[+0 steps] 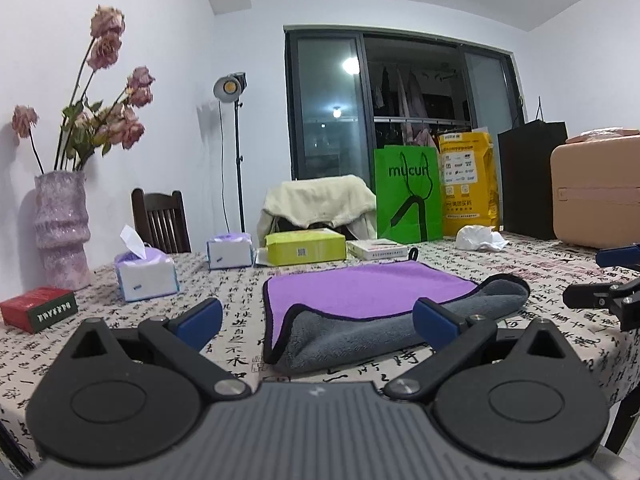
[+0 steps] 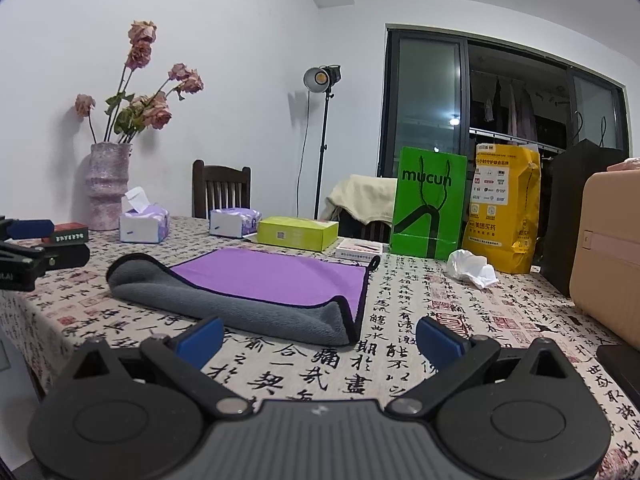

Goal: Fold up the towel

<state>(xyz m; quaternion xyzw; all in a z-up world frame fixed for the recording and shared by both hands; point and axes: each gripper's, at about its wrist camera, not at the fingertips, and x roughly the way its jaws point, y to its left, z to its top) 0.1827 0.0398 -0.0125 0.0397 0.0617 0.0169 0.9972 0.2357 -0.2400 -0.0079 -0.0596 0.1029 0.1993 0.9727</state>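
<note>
On the counter [image 2: 400, 320] lies the towel [image 1: 372, 292], purple side up, near edge rolled over showing grey. Left gripper [image 1: 318, 322] and right gripper [image 2: 320, 338] fingers apart, holding nothing. Soft, light, floppy; pinch the near corners.

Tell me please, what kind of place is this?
Probably a home dining room: a table with a calligraphy-print cloth, a wooden dining chair, a vase of dried roses, and clothes hanging behind glass doors.
</note>
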